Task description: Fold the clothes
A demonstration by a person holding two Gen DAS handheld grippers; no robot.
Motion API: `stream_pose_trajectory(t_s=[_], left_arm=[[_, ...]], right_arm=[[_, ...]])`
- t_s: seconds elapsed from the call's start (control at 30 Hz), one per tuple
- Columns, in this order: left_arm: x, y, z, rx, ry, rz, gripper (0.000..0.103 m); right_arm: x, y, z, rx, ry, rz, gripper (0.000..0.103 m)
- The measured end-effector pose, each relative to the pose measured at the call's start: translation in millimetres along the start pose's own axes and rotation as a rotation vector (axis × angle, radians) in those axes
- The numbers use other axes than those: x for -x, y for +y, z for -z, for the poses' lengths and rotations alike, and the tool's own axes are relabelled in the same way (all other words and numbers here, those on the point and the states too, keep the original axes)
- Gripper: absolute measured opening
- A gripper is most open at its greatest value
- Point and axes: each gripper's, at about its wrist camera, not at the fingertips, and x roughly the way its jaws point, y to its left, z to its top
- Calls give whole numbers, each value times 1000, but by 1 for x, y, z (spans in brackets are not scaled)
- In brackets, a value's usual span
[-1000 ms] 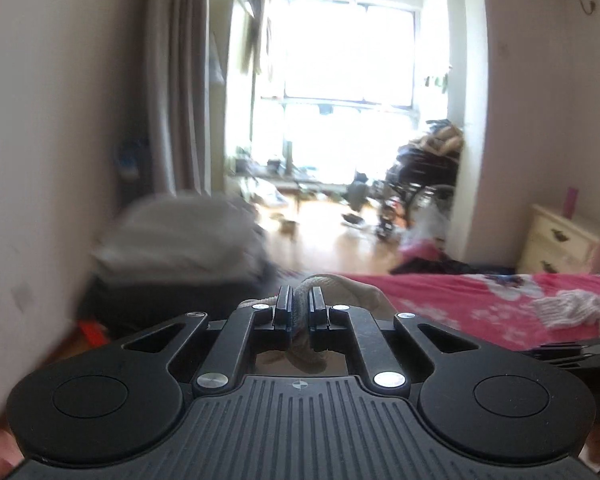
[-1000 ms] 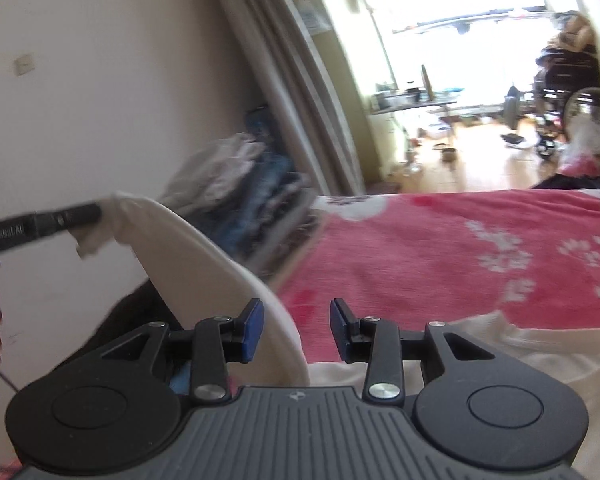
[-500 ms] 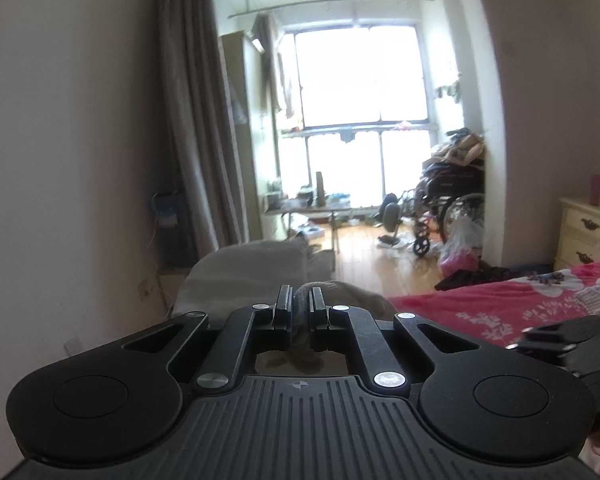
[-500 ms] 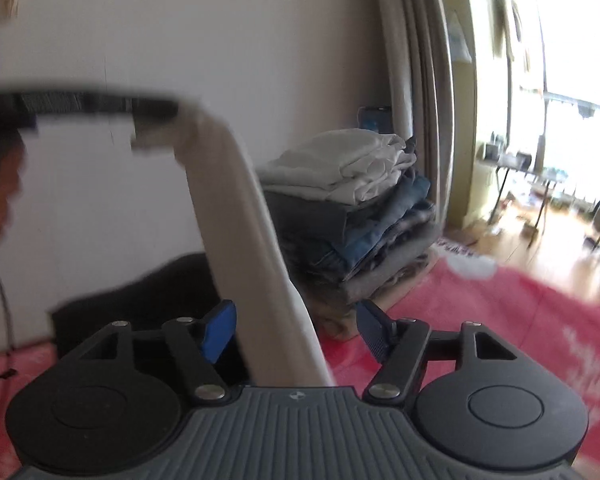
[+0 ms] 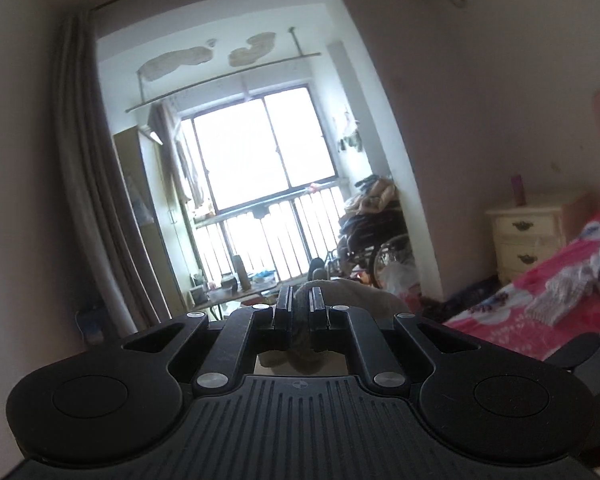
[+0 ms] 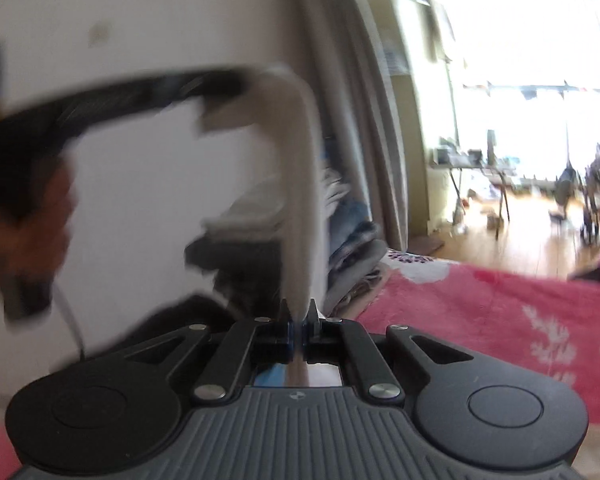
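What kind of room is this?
Most likely a bedroom at home: a bed with a pink flowered blanket, a cream bedside cabinet, and a stack of folded clothes by the wall.

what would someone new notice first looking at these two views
Probably the pale garment strung up in the air: the right hand-held gripper pinches its lower part while the left hand-held gripper, blurred at upper left, holds its top. Next, the bright window straight ahead in the left view, and the red bedspread at lower right.

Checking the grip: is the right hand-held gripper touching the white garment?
Touching. The right wrist view shows the right hand-held gripper shut on the white garment.
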Motion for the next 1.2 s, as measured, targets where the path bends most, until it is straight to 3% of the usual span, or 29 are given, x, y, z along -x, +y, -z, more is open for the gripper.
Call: stream_pose_trajectory(t_s=[0.13, 0.27, 0.4, 0.5, 0.6, 0.7, 0.77, 0.87, 1.03, 1.2], left_arm=[[1, -4, 1, -61, -20, 24, 5], [36, 27, 29, -81, 54, -7, 5], [66, 55, 66, -64, 166, -66, 5], [76, 75, 106, 1, 319, -107, 9], [78, 92, 149, 121, 505, -137, 11], [84, 113, 171, 318, 574, -177, 11], [87, 124, 175, 458, 579, -180, 11], [92, 137, 183, 673, 583, -178, 20], [114, 141, 201, 1070, 577, -120, 28], [118, 122, 219, 1363, 536, -22, 44]], right_arm=[[-18, 38, 10, 120, 40, -65, 4], [-40, 73, 22, 203, 82, -138, 4], [-57, 105, 43, 252, 131, -190, 4], [-70, 128, 64, 307, 183, -205, 5], [-76, 149, 85, 398, 210, -195, 11], [-69, 153, 90, 438, 193, -190, 21], [-62, 149, 90, 421, 190, -211, 35], [-47, 140, 86, 381, 185, -248, 50], [-25, 127, 81, 300, 177, -280, 51], [-16, 115, 78, 191, 183, -255, 51]])
